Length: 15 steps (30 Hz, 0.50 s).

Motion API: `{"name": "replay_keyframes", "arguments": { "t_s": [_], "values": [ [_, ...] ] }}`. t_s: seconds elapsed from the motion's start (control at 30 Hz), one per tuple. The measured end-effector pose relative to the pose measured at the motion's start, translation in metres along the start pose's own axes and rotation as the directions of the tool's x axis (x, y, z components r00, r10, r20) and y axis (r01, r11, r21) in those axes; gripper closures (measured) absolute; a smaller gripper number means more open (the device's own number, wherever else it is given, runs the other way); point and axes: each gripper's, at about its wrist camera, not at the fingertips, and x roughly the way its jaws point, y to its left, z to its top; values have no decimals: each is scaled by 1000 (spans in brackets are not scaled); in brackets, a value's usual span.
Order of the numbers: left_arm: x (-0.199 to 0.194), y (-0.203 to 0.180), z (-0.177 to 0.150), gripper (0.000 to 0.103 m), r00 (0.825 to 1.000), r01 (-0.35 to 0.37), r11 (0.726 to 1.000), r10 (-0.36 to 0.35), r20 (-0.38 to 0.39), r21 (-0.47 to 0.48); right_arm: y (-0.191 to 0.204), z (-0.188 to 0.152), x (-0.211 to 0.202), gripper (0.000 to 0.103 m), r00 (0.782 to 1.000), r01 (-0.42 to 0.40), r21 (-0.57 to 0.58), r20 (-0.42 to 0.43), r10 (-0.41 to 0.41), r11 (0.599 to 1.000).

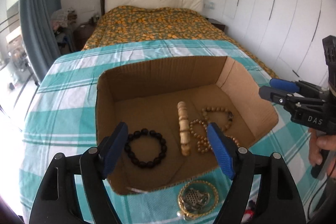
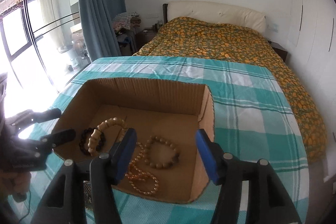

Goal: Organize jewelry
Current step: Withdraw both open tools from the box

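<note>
Left wrist view: your left gripper [image 1: 168,148] hangs over the near edge of the box [image 1: 147,77], jaws spread wide, nothing between them. Just ahead of its left finger lies the dark bracelet [image 1: 145,148] on the box floor. Ahead & centre, the pale bracelet [image 1: 183,128] stands on edge. By the right finger sits the gold bead string [image 1: 200,136], partly hidden by the pad, w/ the tan bracelet [image 1: 218,117] just beyond it. Below the gripper, outside the box on the checked cloth [image 1: 69,98], a gold chain [image 1: 197,198] rings a grey metal piece [image 1: 194,197]. Off to the right, your right gripper [image 1: 267,88] hovers by the box's right wall.

Right wrist view: your right gripper [image 2: 166,154] is also spread, empty, over the box's [image 2: 159,87] near-right part. Between its fingers lies the tan bracelet [image 2: 162,151]; the gold bead string [image 2: 141,171] is just by the left finger. Further left, the pale bracelet [image 2: 105,133] leans across the dark bracelet [image 2: 92,143]. Left gripper [image 2: 63,125] shows at the box's left wall, fingers apart. Beyond the cloth [image 2: 252,98], a bed [image 2: 220,41].
</note>
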Motion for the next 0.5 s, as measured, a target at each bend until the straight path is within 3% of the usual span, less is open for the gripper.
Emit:
{"name": "replay_keyframes", "arguments": {
  "t_s": [0.17, 0.5],
  "values": [
    [-47, 9, -52, 9, 1000, 0, 1000, 0, 17, -10, -7, -50, -38, 43, 999, 48, -15, 17, -48, 999],
    [-81, 11, -169, 9, 989, -126, 992, 127, -79, 15, -5, -181, -93, 43, 992, 107, 72, -70, -102, 992]
  ]
}}
